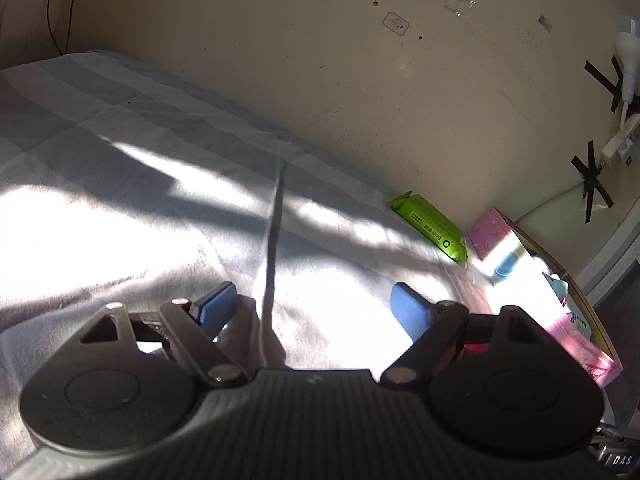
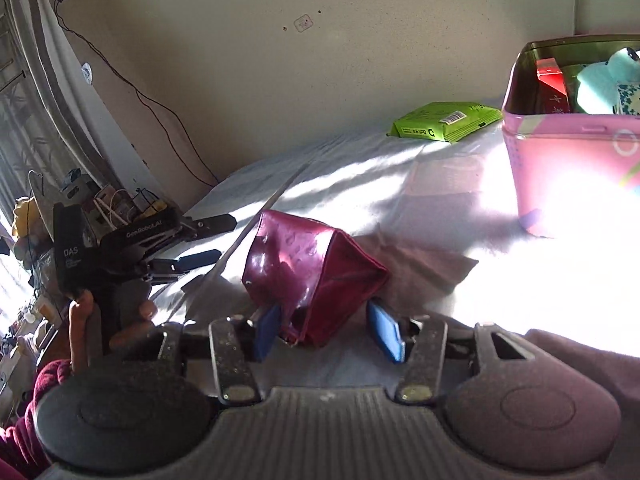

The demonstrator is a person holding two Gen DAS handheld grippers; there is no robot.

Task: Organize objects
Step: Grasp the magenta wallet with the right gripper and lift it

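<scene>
A shiny maroon pouch [image 2: 312,268] lies on the grey bedsheet [image 2: 400,208], its near end between the open blue pads of my right gripper [image 2: 328,330]. The pads stand on either side of it; I cannot tell if they touch. A green tissue pack [image 2: 444,122] lies by the wall; it also shows in the left wrist view [image 1: 432,226]. A pink tin box [image 2: 568,160] at right holds a red item and pale teal items; it also shows in the left wrist view [image 1: 532,280]. My left gripper [image 1: 312,310] is open and empty above the sheet, also seen at left [image 2: 208,240].
The beige wall [image 1: 360,80] borders the bed's far side, with a taped white power strip and cable [image 1: 624,80]. A black wire [image 2: 160,120] hangs down the wall. A cluttered shelf and curtain [image 2: 40,140] stand at far left. Strong sunlight washes out parts of the sheet.
</scene>
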